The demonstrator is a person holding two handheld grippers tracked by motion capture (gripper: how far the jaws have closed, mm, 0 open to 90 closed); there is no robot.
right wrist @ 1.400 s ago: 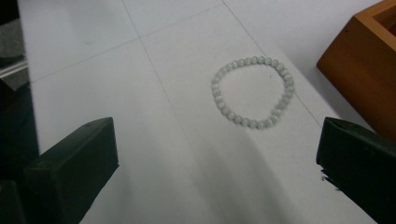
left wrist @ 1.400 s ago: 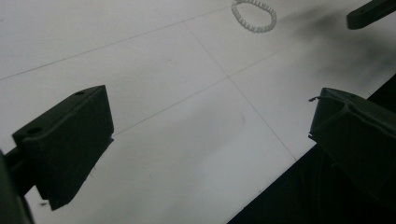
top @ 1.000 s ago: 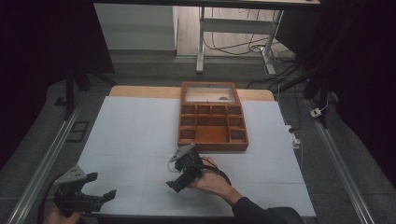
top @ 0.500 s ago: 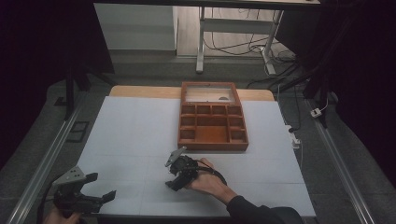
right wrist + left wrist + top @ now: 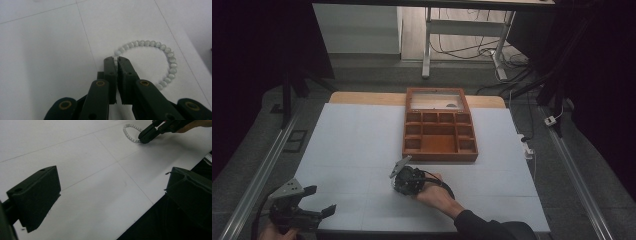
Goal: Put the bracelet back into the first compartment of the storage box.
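A bead bracelet point(image 5: 150, 57), lying on the white mat just in front of the wooden box point(image 5: 439, 131), is pinched at one bead by the right gripper point(image 5: 115, 60), whose jaws have just closed; it is judged light, limp and slippery. The left gripper point(image 5: 112, 192) is held wide open, well apart from the box

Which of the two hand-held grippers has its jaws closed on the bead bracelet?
The right hand-held gripper: its jaws have just closed on the white bead bracelet. The left hand-held gripper stands wide open, apart from it.
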